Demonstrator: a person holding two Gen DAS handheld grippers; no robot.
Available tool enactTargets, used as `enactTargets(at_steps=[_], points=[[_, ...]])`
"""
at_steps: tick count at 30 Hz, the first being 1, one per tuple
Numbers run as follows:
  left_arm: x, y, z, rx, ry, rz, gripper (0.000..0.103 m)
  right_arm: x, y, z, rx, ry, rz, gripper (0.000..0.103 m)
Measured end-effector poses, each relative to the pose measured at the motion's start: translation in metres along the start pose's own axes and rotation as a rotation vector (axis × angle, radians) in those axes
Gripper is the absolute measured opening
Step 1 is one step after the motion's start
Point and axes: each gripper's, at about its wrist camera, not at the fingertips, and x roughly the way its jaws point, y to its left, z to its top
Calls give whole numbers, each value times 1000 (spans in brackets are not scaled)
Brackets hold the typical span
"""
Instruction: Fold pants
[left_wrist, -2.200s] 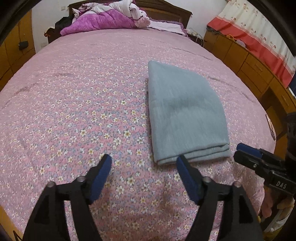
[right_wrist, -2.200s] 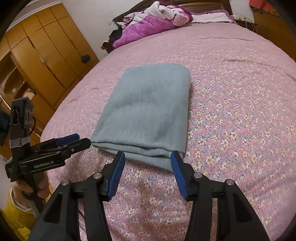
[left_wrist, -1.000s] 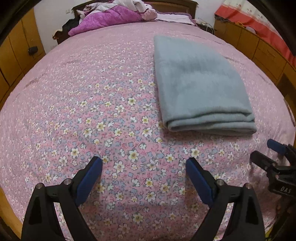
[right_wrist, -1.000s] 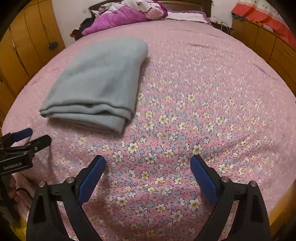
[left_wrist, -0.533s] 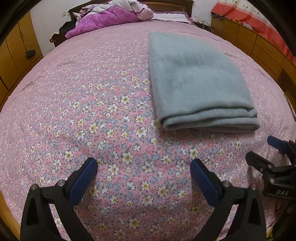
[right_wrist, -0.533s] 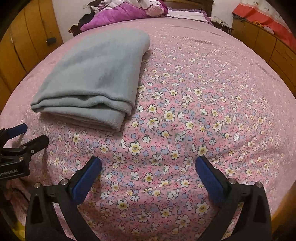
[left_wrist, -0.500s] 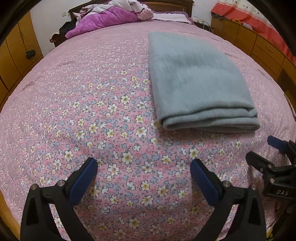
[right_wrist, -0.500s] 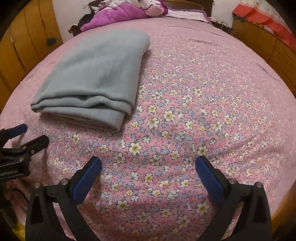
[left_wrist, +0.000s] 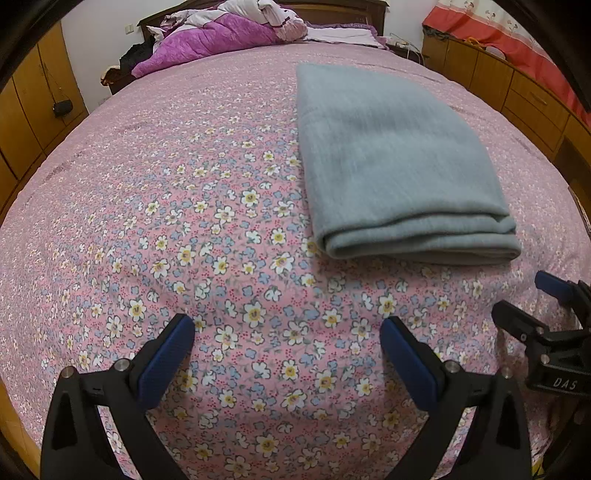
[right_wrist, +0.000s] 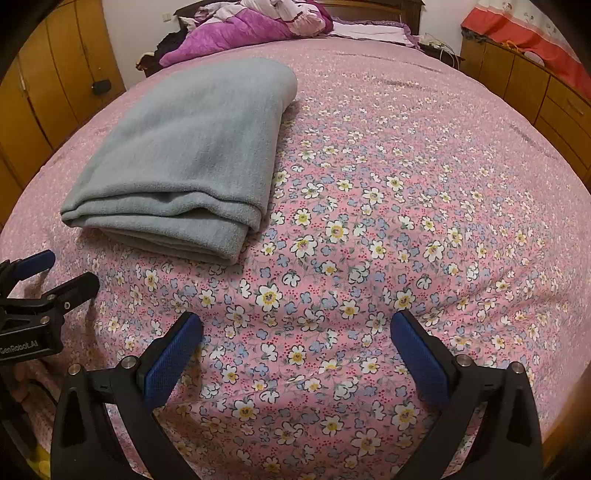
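Note:
The grey-blue pants (left_wrist: 391, 158) lie folded into a flat rectangle on the pink flowered bedspread (left_wrist: 184, 221). They also show in the right wrist view (right_wrist: 192, 155), at the upper left. My left gripper (left_wrist: 288, 332) is open and empty, over the bedspread near the front edge, to the left of the pants' near end. My right gripper (right_wrist: 295, 328) is open and empty, over the bedspread to the right of the pants. Each gripper shows at the edge of the other's view: the right one (left_wrist: 535, 299), the left one (right_wrist: 59, 273).
A purple quilt (left_wrist: 214, 37) is heaped at the headboard. Wooden wardrobe doors (right_wrist: 55, 92) stand along the left side of the bed. Low wooden cabinets (left_wrist: 517, 85) with a red cloth on them run along the right side.
Both grippers have drawn back from the near end of the folded pants and apart from each other, and their jaws have opened wider. The pants have not moved.

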Motion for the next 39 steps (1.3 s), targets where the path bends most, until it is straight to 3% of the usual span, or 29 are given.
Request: enactTargets(at_steps=[39], points=[[-2, 1, 0, 0, -1, 1, 103, -1, 2, 0, 0, -1, -1, 100]])
